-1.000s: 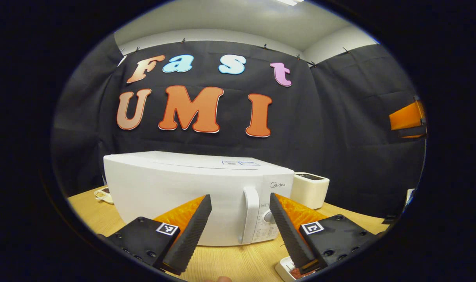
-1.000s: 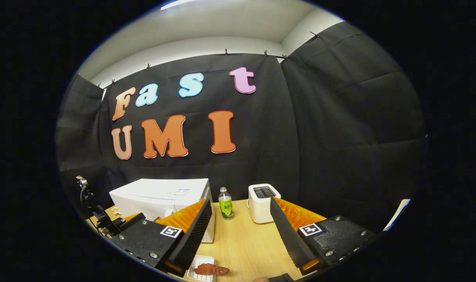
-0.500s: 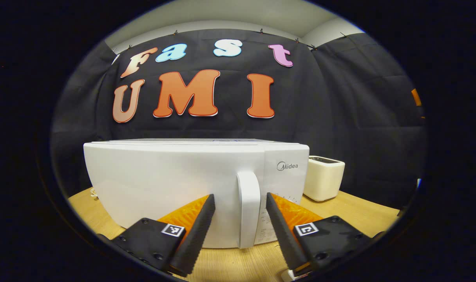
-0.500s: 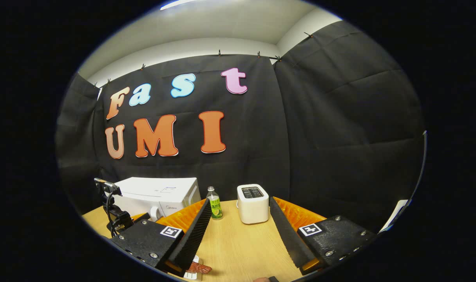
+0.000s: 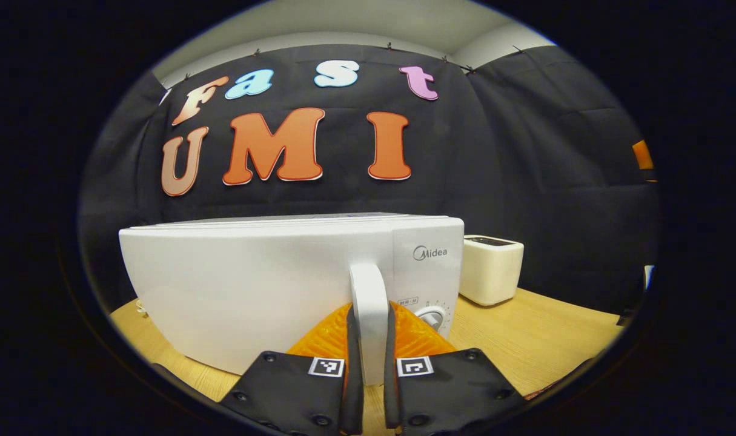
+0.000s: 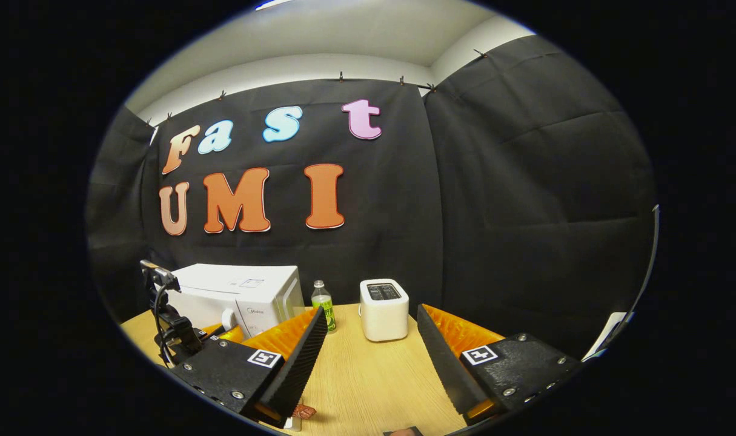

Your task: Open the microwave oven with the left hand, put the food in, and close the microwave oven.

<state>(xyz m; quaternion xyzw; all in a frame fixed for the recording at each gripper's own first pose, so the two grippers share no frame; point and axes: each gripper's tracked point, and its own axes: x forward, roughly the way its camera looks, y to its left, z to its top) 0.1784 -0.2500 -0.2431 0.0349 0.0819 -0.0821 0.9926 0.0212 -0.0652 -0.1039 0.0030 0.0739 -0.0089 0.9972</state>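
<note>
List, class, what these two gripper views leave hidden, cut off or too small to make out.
- Food: right gripper view, mostly cut off by the bottom edge and the right tongs' finger.
- Microwave inside: left gripper view, hidden by the shut door.
- Handle's lower end: left gripper view, covered by the left tongs.
- Bottle label: right gripper view, too small.

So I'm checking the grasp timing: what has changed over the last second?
The left gripper moved in to the microwave and shut its open fingers on the door handle. The door stays closed; the right gripper stays open above the table, and the toaster and bottle haven't moved.
</note>
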